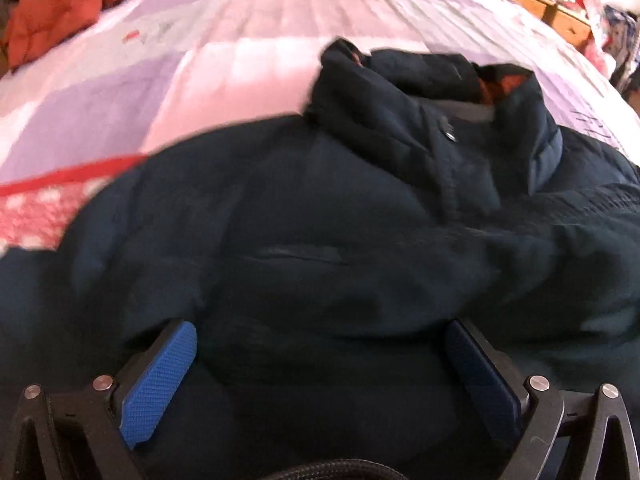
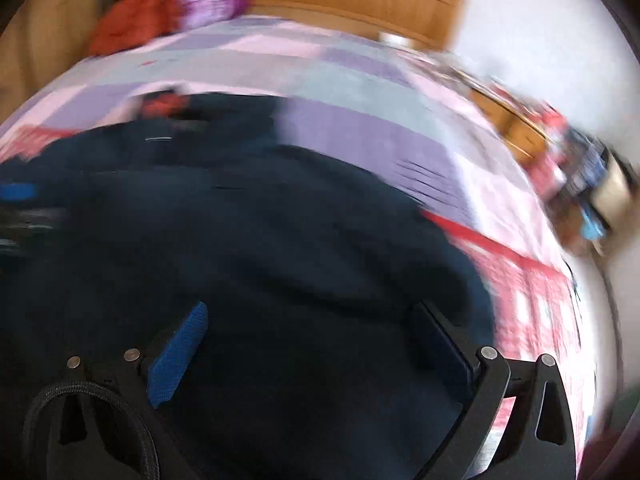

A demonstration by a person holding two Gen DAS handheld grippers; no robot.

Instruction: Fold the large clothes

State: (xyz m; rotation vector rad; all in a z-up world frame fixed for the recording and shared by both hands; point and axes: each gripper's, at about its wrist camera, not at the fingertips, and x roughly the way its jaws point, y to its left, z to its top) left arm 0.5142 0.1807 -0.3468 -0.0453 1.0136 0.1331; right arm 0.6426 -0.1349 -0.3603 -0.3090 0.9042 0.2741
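One dark jacket [image 1: 320,220], one orange garment [image 1: 60,4], one bedspread [image 1: 200,60], two grippers.

- Soft, even daylight; no glare or hard shadows.
- Right wrist view heavily motion-blurred, left mildly.
- Fisheye bends edges; dark corners frame the right view.

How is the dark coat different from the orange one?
The dark coat is navy; the orange coat is bright orange-red. The dark coat lies spread out right under both grippers, while the orange coat sits bunched up at the far edge of the bed. The dark coat fills most of the view; the orange coat looks small, being far away. Both look puffy.
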